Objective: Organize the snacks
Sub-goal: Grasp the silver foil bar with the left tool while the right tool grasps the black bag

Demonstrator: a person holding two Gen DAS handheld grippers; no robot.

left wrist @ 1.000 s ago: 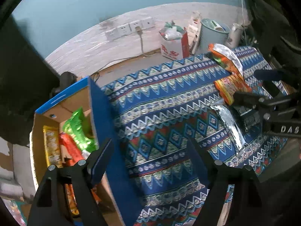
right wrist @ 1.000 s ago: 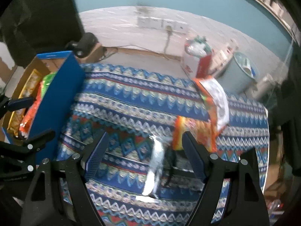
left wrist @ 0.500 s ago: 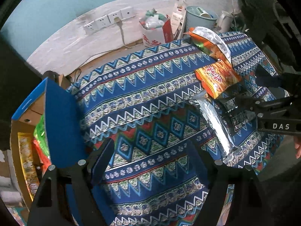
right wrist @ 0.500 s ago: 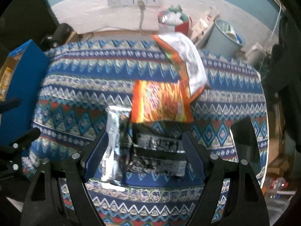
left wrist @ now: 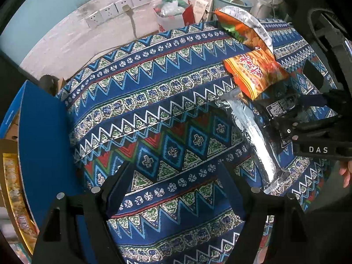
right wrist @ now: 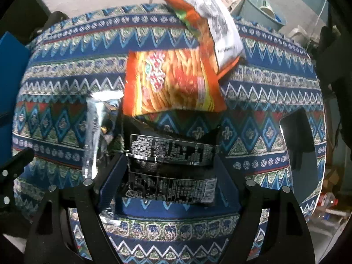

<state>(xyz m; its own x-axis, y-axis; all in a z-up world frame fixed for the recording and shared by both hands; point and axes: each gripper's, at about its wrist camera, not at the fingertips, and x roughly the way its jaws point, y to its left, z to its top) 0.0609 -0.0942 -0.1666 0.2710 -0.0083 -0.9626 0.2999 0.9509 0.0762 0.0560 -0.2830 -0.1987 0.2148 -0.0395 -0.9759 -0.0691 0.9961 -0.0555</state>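
Several snack bags lie on a patterned blue cloth (left wrist: pixel 154 118). My right gripper (right wrist: pixel 170 176) is open, its jaws on either side of a black snack bag (right wrist: pixel 171 167). Beyond it lies an orange fries bag (right wrist: pixel 173 81), with another orange and white bag (right wrist: pixel 211 22) behind. A silver bag (right wrist: pixel 93 132) lies to the left. My left gripper (left wrist: pixel 173 189) is open and empty over the cloth. In its view the right gripper (left wrist: pixel 308 121) sits over the black bag (left wrist: pixel 279 107), beside the silver bag (left wrist: pixel 253 136) and the orange fries bag (left wrist: pixel 255 74).
A blue cardboard box (left wrist: pixel 41 145) with snacks inside stands at the left edge of the cloth. Wall sockets (left wrist: pixel 116 6), a bin (left wrist: pixel 233 0) and a red-and-white carton (left wrist: pixel 176 15) are behind the table. A black object (right wrist: pixel 297 136) lies on the cloth at right.
Both grippers moved right, away from the box. My right gripper came down so the black bag now lies between its open jaws.
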